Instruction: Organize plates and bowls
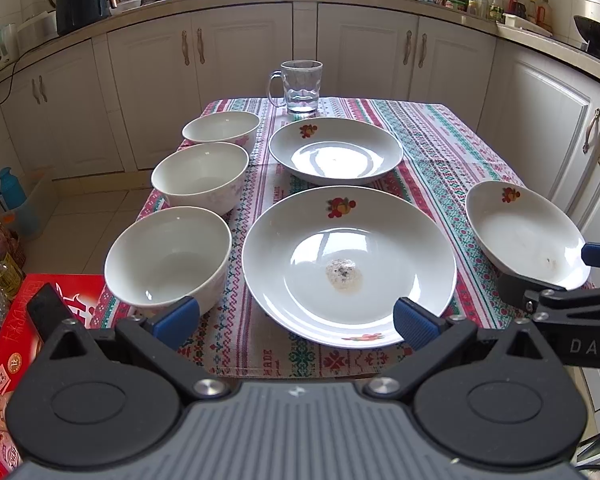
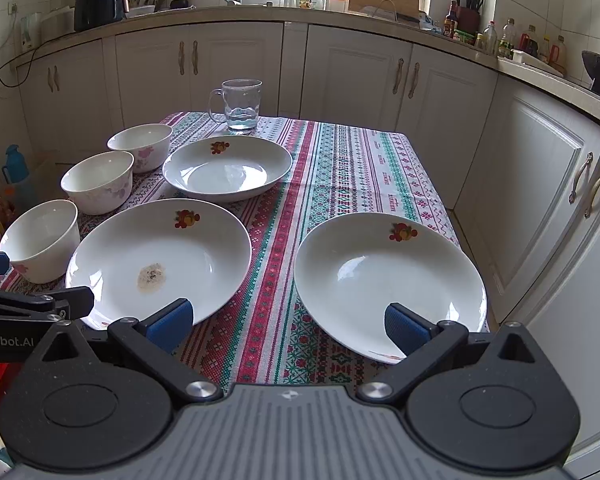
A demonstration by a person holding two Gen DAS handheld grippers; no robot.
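Note:
Three white bowls stand in a row down the table's left side: far (image 1: 220,130), middle (image 1: 200,176), near (image 1: 168,256). Three white plates with a fruit print lie beside them: a far plate (image 1: 336,150), a near plate with a dried stain (image 1: 348,264), and a third plate (image 2: 388,280) at the right edge. My left gripper (image 1: 296,322) hangs open over the stained plate's near rim, holding nothing. My right gripper (image 2: 288,324) is open too, its right finger above the third plate's near rim, its left finger over the stained plate's edge (image 2: 160,260).
A glass mug (image 1: 300,86) with a little water stands at the table's far edge on the striped tablecloth (image 1: 440,140). A red box (image 1: 12,340) and bottles sit on the floor at the left. White cabinets (image 2: 540,184) close in behind and to the right.

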